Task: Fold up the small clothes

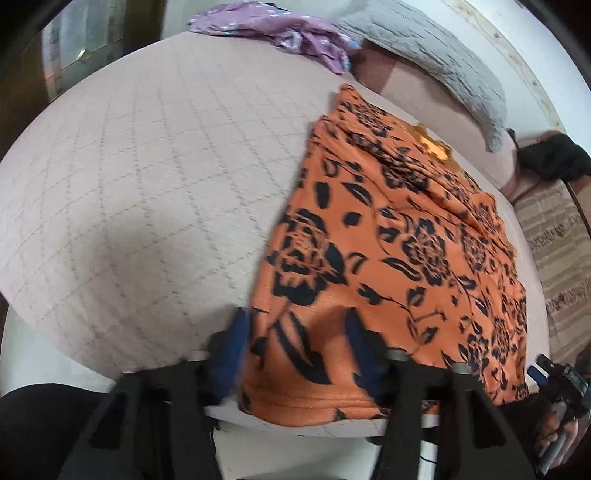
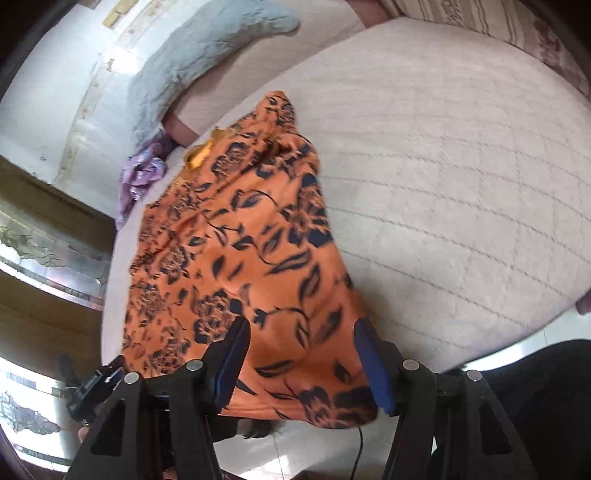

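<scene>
An orange garment with a black flower print (image 1: pixel 399 236) lies spread on the quilted beige bed cover (image 1: pixel 147 166), its near hem at the bed's front edge. My left gripper (image 1: pixel 297 326) hovers over the hem's left corner, jaws apart, with cloth lying between the blue pads and nothing pinched. In the right wrist view the same garment (image 2: pixel 240 240) runs away from me. My right gripper (image 2: pixel 303 334) stands open over the hem's right corner, the fabric between its fingers but not pressed. Each view shows the other gripper at its side edge.
A crumpled purple garment (image 1: pixel 295 33) lies at the far end of the bed beside a grey quilted pillow (image 1: pixel 436 59). A striped brown cover (image 1: pixel 557 243) lies right of the bed. White floor tiles (image 2: pixel 295 450) show below the bed's front edge.
</scene>
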A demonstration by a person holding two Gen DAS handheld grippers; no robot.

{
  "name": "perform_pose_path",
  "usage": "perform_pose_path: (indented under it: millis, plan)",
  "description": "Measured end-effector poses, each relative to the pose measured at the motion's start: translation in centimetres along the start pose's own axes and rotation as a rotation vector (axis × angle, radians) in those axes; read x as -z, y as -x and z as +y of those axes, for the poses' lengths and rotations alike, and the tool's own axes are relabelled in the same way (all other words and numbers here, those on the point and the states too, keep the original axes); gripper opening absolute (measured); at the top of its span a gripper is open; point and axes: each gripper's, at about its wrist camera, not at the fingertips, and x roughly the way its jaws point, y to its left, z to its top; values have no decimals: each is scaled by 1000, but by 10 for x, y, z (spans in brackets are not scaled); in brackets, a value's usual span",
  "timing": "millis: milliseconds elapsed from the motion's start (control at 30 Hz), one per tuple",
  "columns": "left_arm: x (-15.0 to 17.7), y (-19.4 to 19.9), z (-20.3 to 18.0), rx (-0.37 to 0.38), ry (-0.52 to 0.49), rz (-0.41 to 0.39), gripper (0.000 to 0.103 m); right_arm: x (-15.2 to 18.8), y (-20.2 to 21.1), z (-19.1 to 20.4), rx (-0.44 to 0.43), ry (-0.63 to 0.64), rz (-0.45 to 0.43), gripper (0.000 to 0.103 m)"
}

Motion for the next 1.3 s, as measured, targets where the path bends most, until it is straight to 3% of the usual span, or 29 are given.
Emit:
perform_pose_path:
  millis: [167, 200, 233, 267, 300, 333, 433, 467, 533, 600, 667, 733, 800, 833, 867, 900, 1033, 1100, 1300]
  plan:
    - [1, 3, -1, 8, -8, 0, 44, 9, -18, -6, 123, -11, 80, 63]
    - [1, 3, 1, 11, 8, 10, 51, 15, -24, -4, 112, -16, 118, 63]
    - [1, 1, 5, 17, 29, 28, 63, 20, -27, -1, 105, -14, 134, 60]
    - [1, 0, 8, 36, 53, 41, 65, 23, -28, 2, 110, -4, 135, 56]
    - [1, 0, 9, 46, 61, 43, 66, 29, -29, 10, 133, 30, 132, 52]
    - [1, 0, 10, 49, 61, 47, 66, 31, -29, 15, 153, 55, 129, 41]
    - [3, -1, 8, 35, 41, 66, 65, 32, -26, 22, 149, 71, 114, 30]
    - [4, 0, 7, 23, 31, 65, 63, 31, -25, 21, 140, 64, 117, 30]
    - [5, 0, 6, 14, 22, 64, 39, 29, -28, 16, 156, 41, 138, 33]
    - [5, 1, 6, 20, 23, 65, 37, 28, -32, 11, 146, 12, 151, 37]
    - [4, 1, 6, 32, 22, 66, 37, 26, -33, 10, 96, -4, 158, 58]
    - [3, 0, 5, 36, 18, 69, 39, 29, -35, 16, 109, 24, 155, 58]
    - [2, 1, 3, 40, 7, 61, 39, 30, -35, 22, 149, 63, 147, 45]
    - [2, 2, 1, 48, -2, 52, 24, 30, -34, 24, 155, 79, 146, 26]
    - [2, 2, -1, 54, -1, 49, 12, 30, -33, 26, 146, 85, 146, 15]
    - [1, 2, -2, 66, -8, 50, 7, 29, -32, 27, 128, 85, 148, 13]
    - [-7, 14, -11, 94, -65, 7, 7, 22, -19, 40, 82, 100, 128, 12]
    - [-16, 23, -14, 113, -85, -13, 7, 13, -11, 45, 19, 90, 111, 12]
    - [-69, 46, -21, 190, -103, -54, 7, -37, 10, 62, -109, 75, 42, 12]
